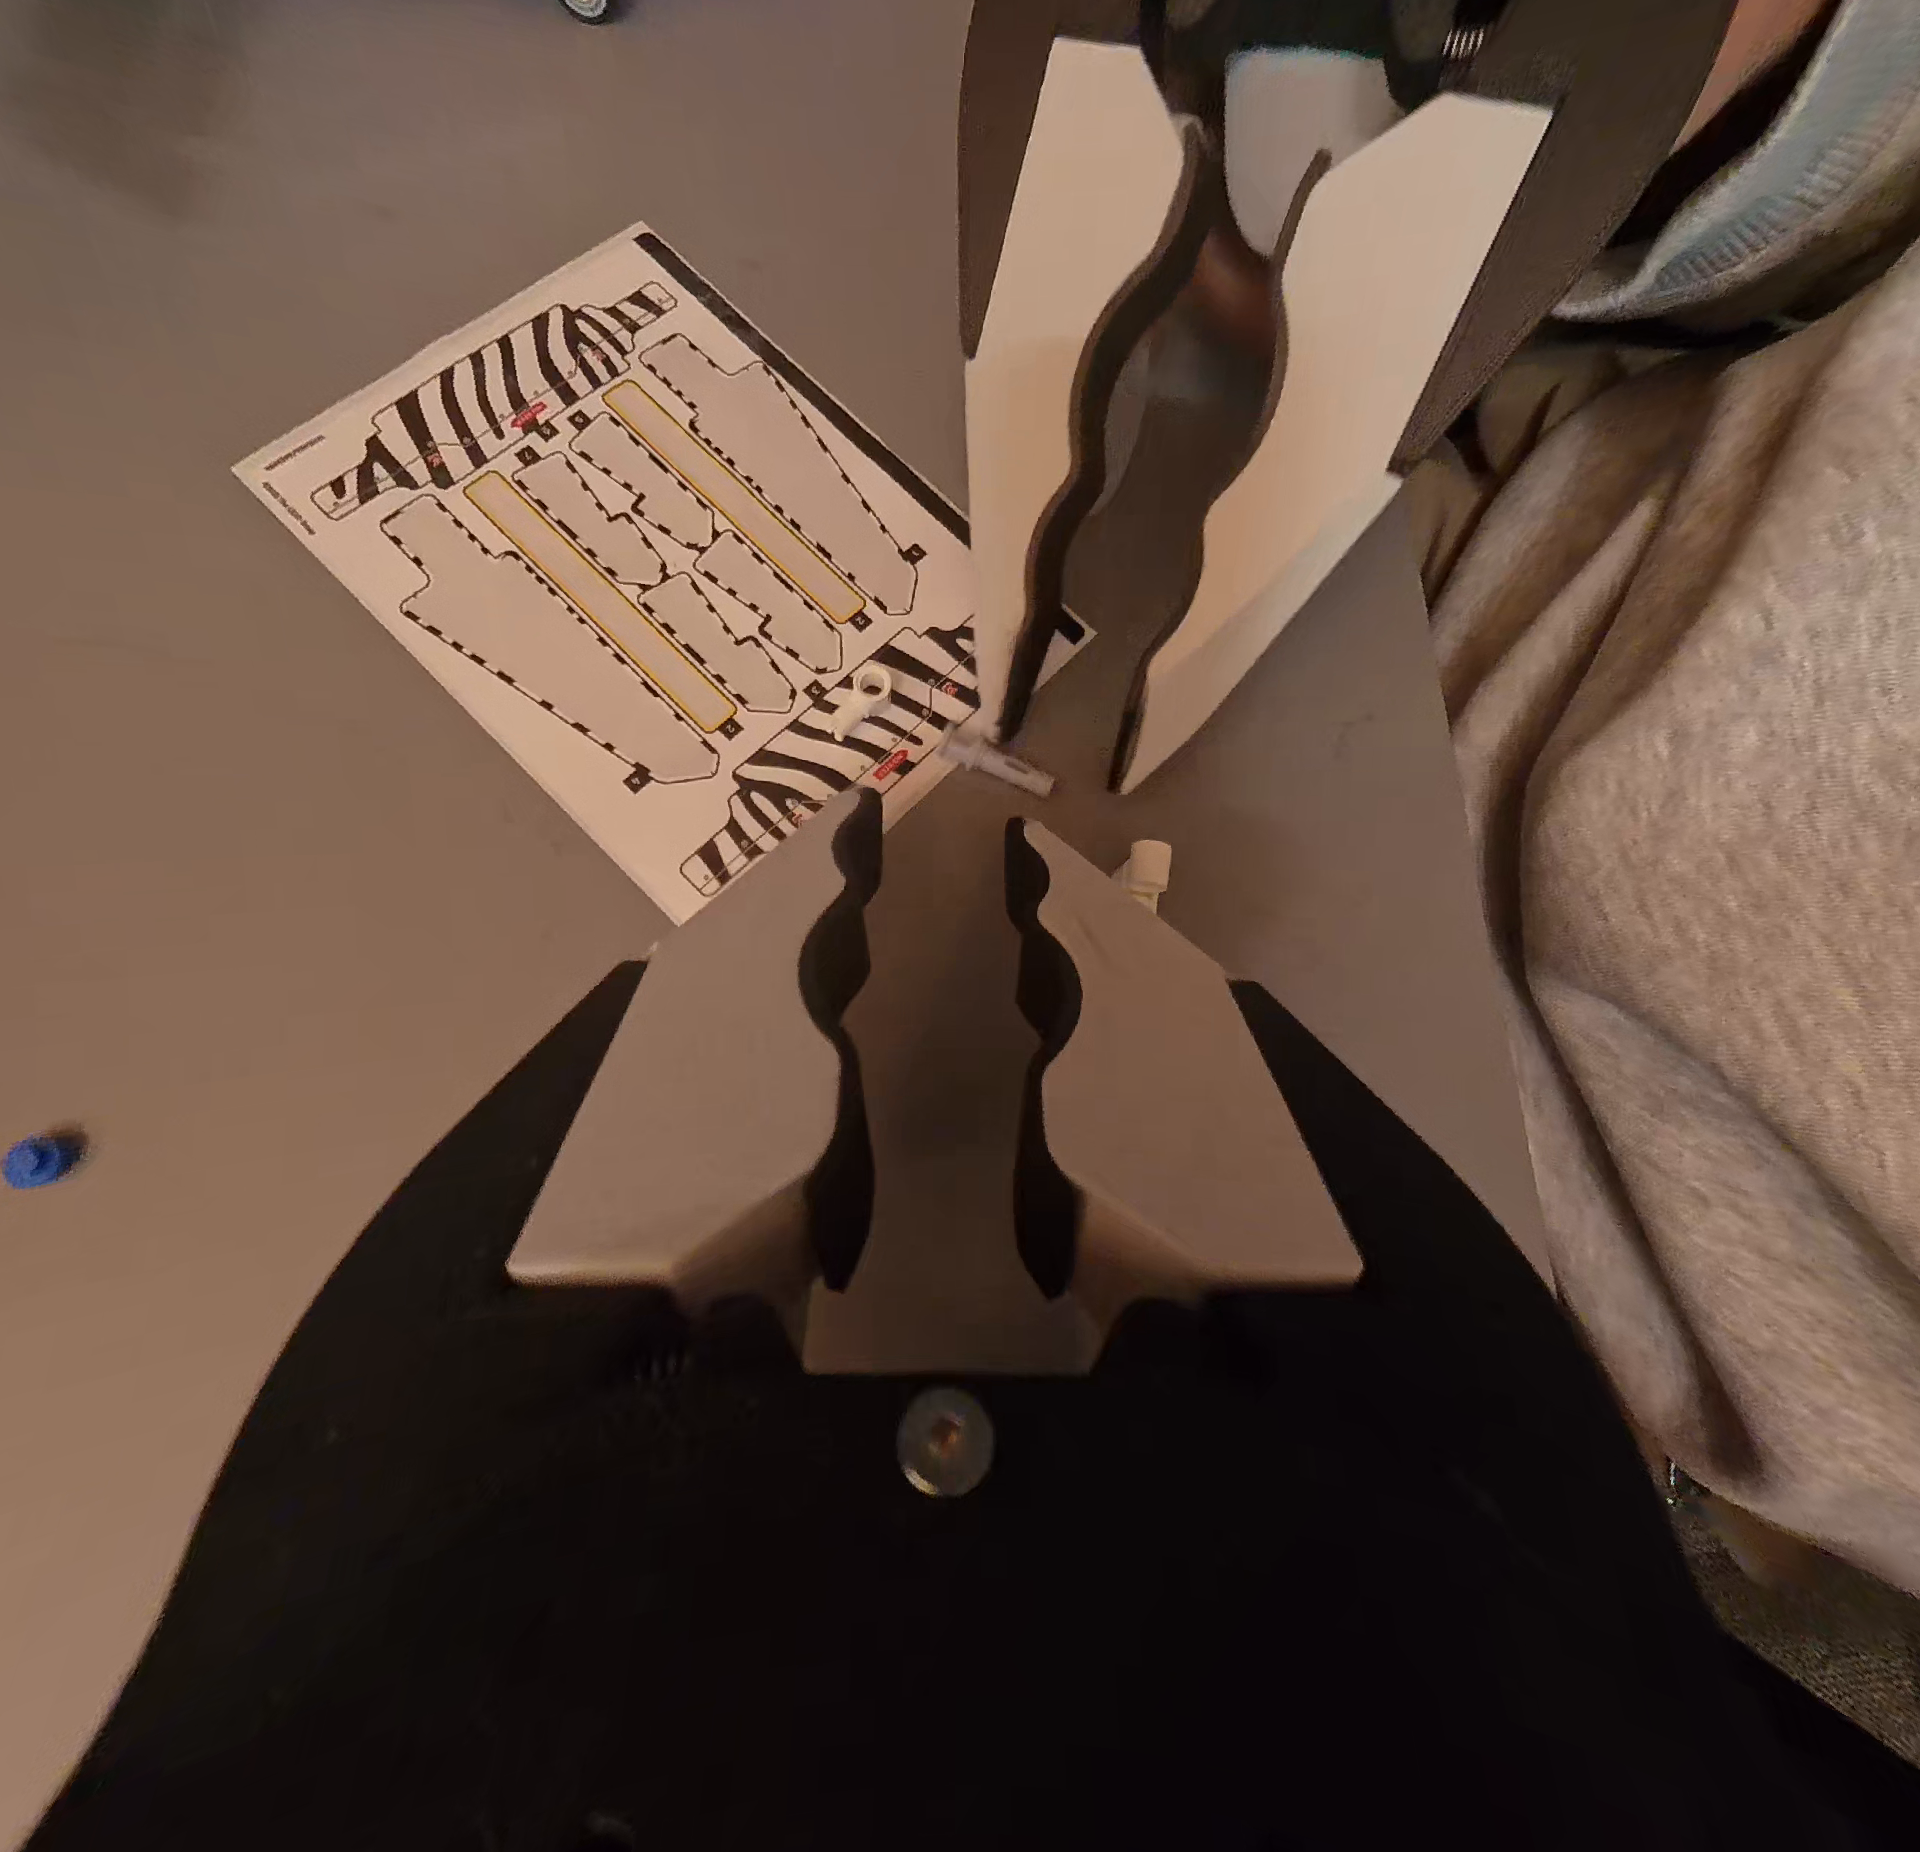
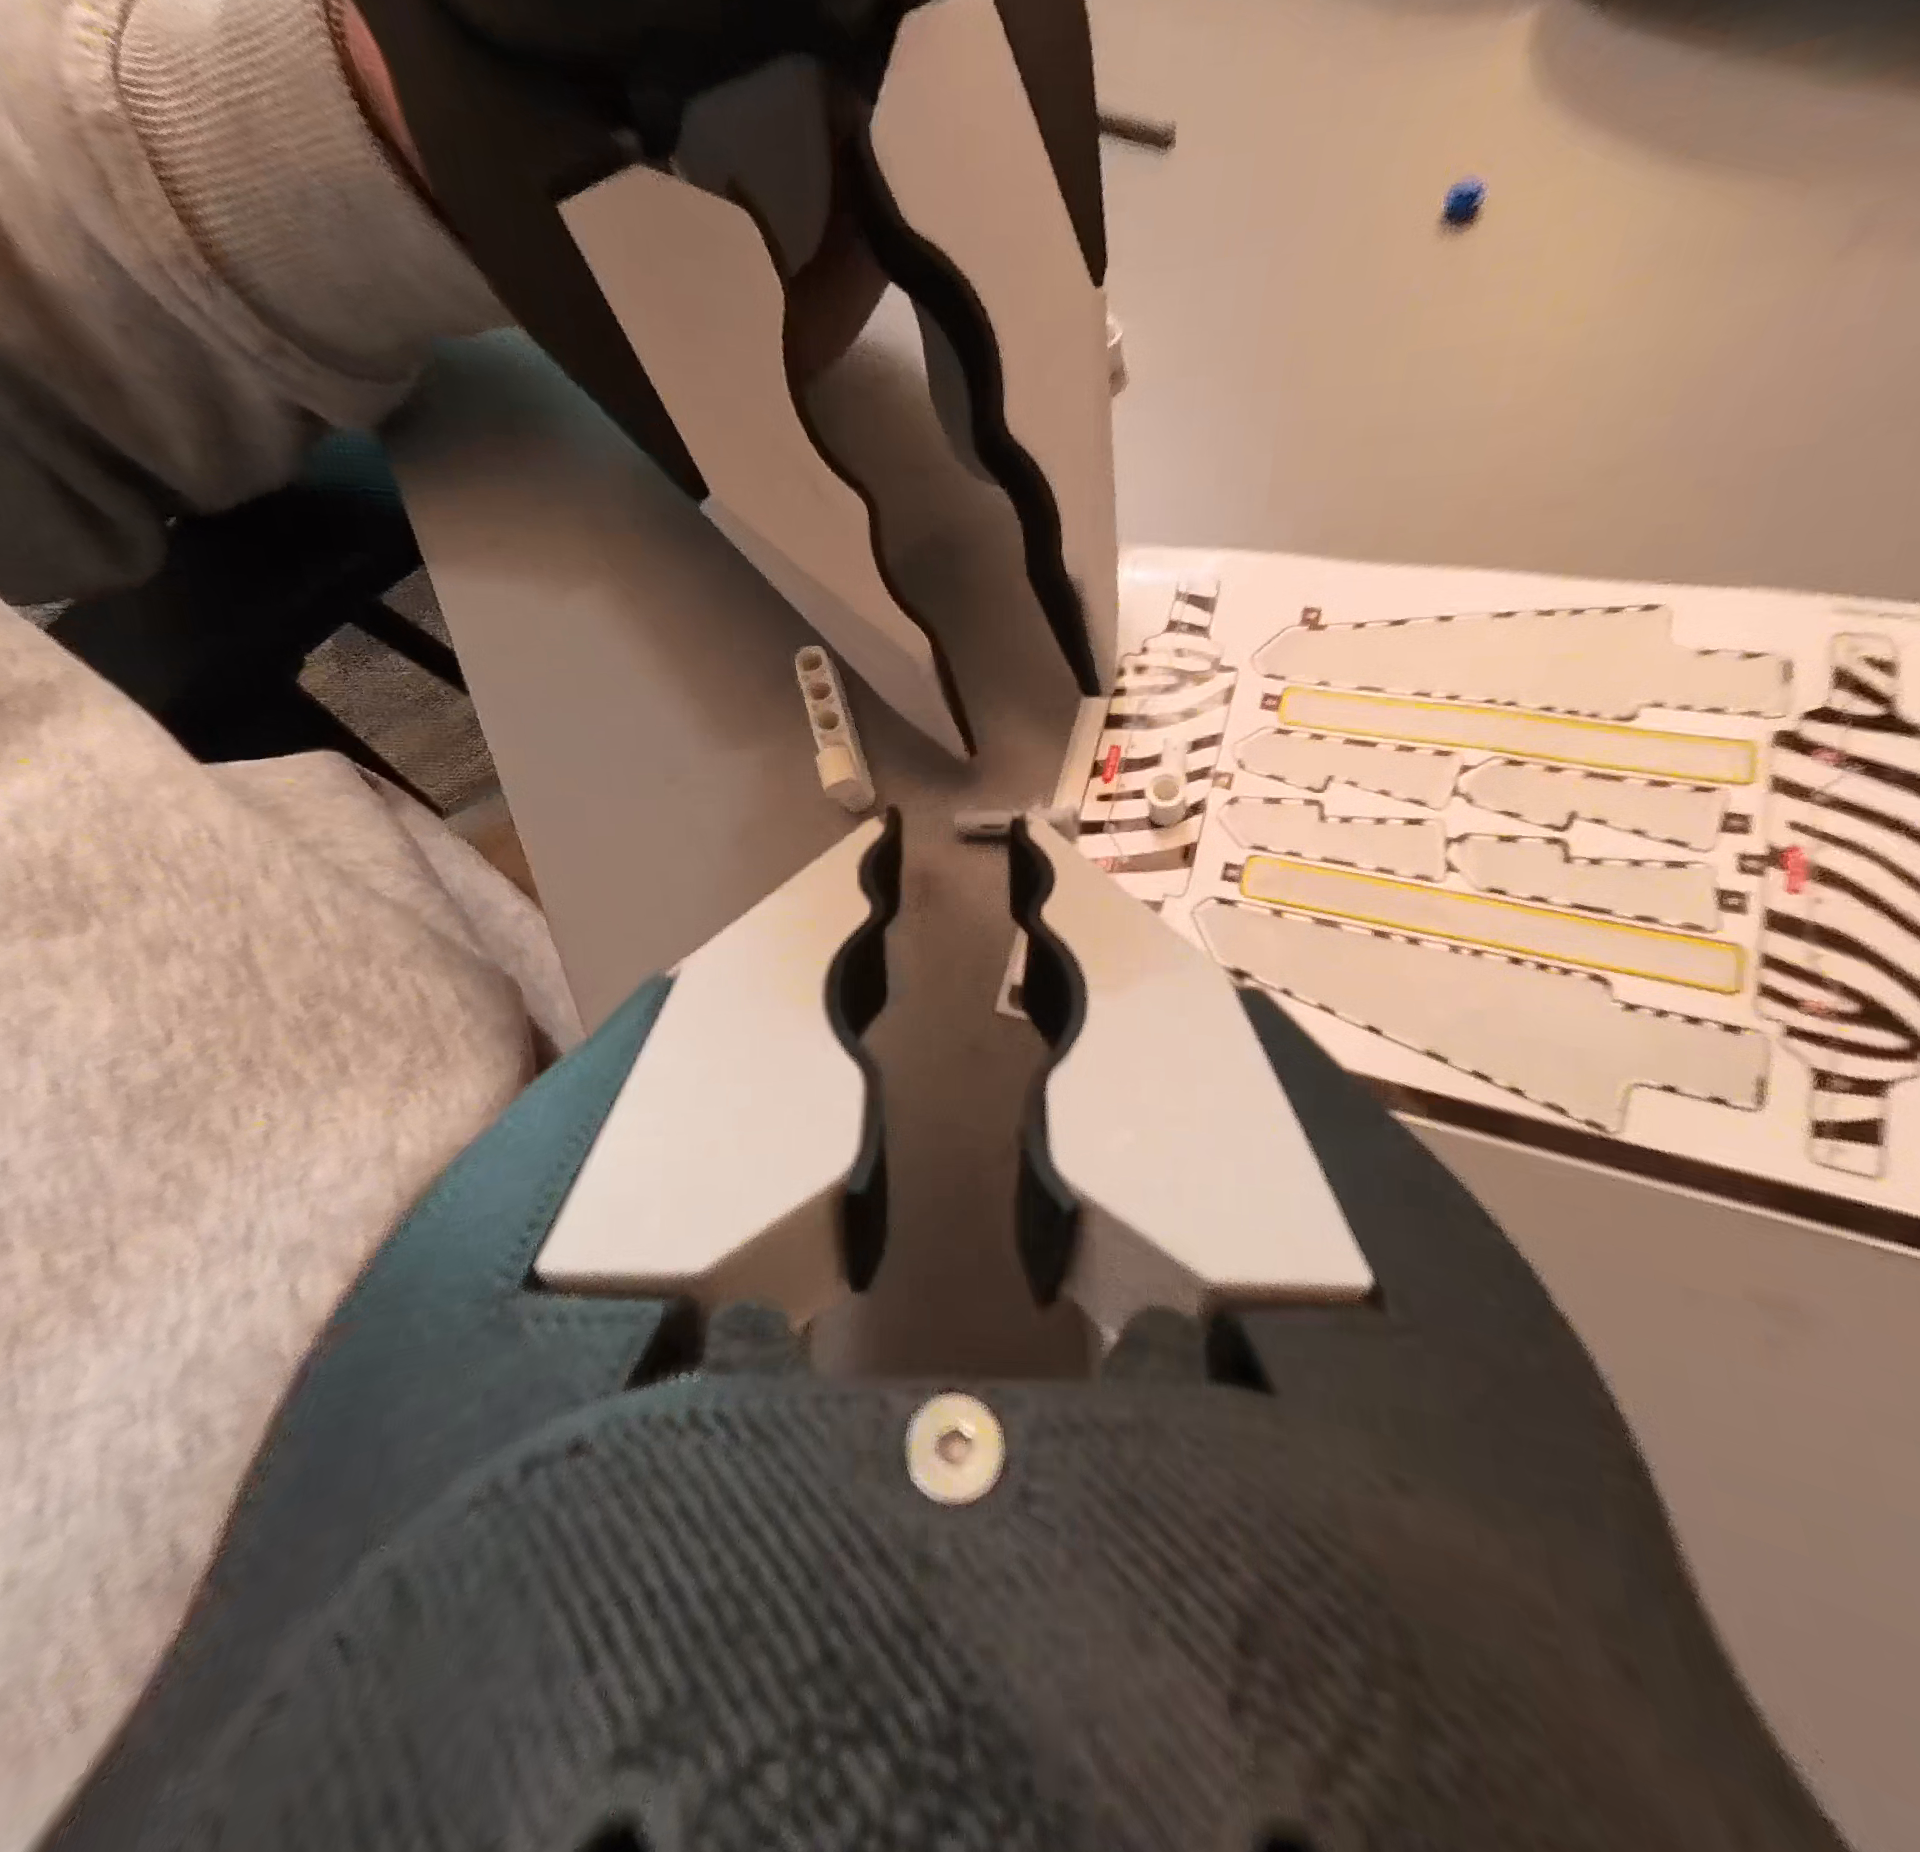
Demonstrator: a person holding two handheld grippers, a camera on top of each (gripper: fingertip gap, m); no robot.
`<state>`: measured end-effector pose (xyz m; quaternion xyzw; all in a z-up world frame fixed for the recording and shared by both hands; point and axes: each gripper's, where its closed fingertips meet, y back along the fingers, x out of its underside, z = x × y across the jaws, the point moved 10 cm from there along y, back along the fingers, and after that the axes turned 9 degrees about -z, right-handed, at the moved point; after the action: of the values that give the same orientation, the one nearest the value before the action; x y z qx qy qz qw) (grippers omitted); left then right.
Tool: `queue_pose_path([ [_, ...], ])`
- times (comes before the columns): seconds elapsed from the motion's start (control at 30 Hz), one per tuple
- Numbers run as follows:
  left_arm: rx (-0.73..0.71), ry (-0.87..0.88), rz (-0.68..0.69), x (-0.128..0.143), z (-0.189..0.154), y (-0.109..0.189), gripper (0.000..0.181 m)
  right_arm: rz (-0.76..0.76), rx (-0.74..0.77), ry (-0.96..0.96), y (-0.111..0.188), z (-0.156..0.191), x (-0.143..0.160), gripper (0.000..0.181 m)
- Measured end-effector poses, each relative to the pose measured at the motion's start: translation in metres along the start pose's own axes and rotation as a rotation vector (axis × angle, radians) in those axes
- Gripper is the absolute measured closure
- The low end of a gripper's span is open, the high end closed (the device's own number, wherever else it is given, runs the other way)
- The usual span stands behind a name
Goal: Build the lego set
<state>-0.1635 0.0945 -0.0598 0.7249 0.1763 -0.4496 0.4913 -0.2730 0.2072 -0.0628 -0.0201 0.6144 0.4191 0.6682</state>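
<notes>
A grey worktop (image 1: 260, 919) fills the scene. At its edge a person's grey fleece sleeve (image 1: 1714, 867) with a ribbed cuff shows. Beyond the worktop's edge, dark chair legs (image 2: 312, 639) stand on the floor.

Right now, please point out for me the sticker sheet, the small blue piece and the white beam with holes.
sticker sheet (image 1: 582, 576): left wrist view, on its grey middle panels.
small blue piece (image 1: 42, 1160): left wrist view, on its body.
white beam with holes (image 2: 826, 706): right wrist view, on its holed face.

Sticker sheet (image 1: 623, 555) bears tiny print and numbers, none legible
</notes>
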Motion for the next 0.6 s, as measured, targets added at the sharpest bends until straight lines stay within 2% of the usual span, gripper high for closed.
queue_pose_path([
  [0.2,-0.043,0.004,0.015,0.006,-0.001,0.005,0.158,0.033,0.041,0.039,-0.018,0.006,-0.007,0.158],
  [0.33,-0.070,-0.011,0.028,0.009,-0.003,0.012,0.159,0.049,0.100,0.110,-0.029,0.008,-0.012,0.177],
  [0.47,-0.065,-0.008,0.030,0.013,-0.005,0.016,0.159,0.057,0.105,0.145,-0.032,0.010,-0.014,0.177],
  [0.6,-0.021,0.024,-0.043,0.013,-0.009,0.022,0.159,0.034,0.074,0.196,-0.030,0.012,-0.014,0.178],
])
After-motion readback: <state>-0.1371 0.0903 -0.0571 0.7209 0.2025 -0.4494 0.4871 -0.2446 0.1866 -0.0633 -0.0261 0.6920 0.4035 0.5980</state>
